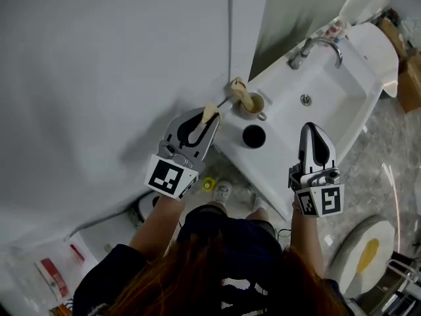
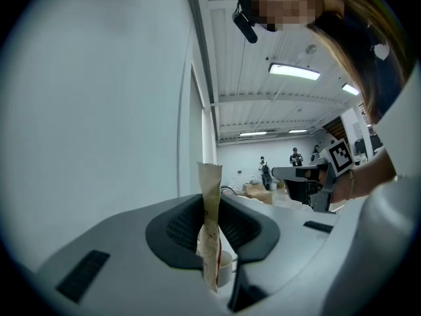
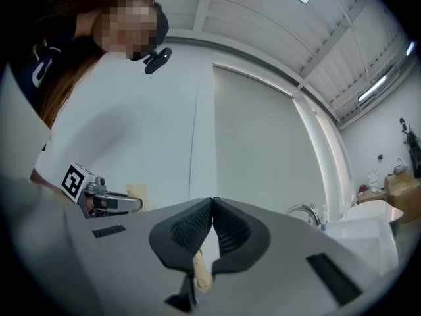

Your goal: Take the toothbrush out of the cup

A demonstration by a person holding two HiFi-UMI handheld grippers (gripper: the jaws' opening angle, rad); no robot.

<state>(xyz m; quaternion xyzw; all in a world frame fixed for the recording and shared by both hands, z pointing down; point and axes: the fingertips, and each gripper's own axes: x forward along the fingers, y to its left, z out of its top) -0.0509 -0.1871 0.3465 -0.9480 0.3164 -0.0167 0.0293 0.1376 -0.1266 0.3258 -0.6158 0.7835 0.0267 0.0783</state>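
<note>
A beige paper-wrapped toothbrush (image 1: 210, 114) stands upright between the pads of my left gripper (image 1: 206, 120), which is shut on it. In the left gripper view the packet (image 2: 210, 229) runs up between the dark pads, and its lower end hangs in front of the white cup (image 2: 225, 266). The tan cup (image 1: 252, 103) sits on the back left corner of the white sink (image 1: 329, 91), just right of my left gripper; another beige piece (image 1: 237, 87) sticks out at its rim. My right gripper (image 1: 313, 128) is shut and empty above the sink's front edge.
A chrome faucet (image 1: 317, 46) and a drain (image 1: 305, 99) lie further along the sink; a dark round hole (image 1: 254, 135) is near the cup. A grey partition wall (image 1: 118, 58) stands close on the left. Cardboard boxes (image 1: 411, 78) and a round white object (image 1: 366, 250) are on the floor.
</note>
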